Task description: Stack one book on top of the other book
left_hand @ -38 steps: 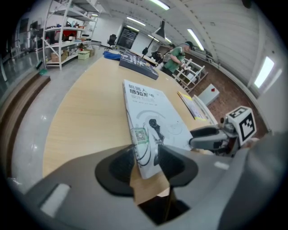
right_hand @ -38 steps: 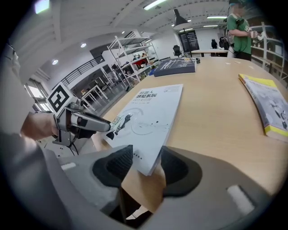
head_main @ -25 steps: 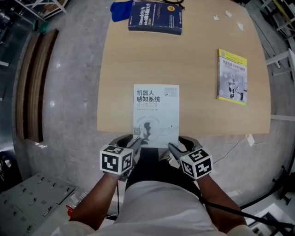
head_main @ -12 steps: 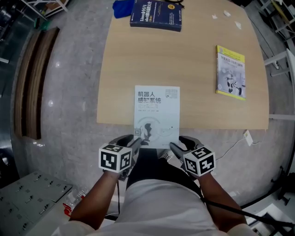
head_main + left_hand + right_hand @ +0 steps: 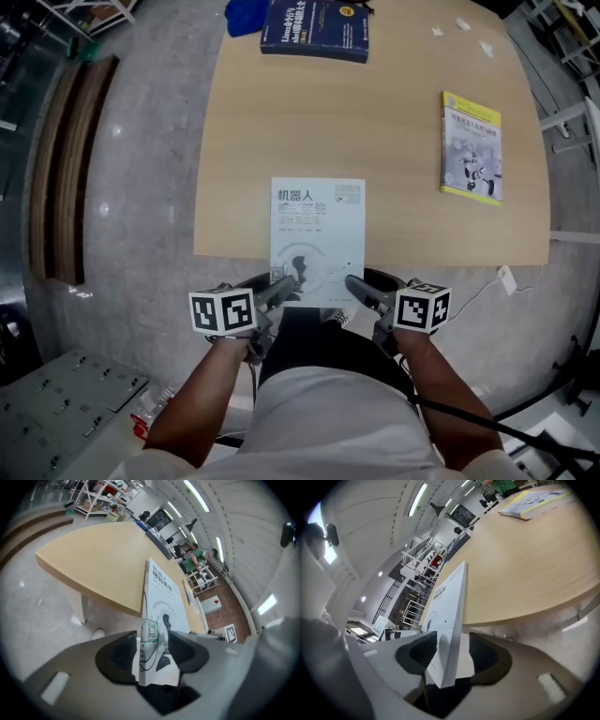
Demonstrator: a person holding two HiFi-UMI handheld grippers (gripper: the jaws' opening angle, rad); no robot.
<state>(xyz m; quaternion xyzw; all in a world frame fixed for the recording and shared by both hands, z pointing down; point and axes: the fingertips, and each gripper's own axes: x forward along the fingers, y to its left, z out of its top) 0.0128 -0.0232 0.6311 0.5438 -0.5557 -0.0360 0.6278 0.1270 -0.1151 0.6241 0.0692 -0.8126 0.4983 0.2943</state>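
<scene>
White book overhangs the table's near edge so your jaws can straddle it: left gripper and right gripper each have a near corner between their pads, both opening, not pinching, so it lies unstacked, well apart from the yellow book.

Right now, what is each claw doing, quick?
Left claw: opening; white book's near corner sits between the jaws, not pinched.
Right claw: opening; same book's other corner between the jaws, not pinched.

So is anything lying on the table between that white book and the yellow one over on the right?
Nothing visible: only bare table lies between the white book and the yellow book.
</scene>
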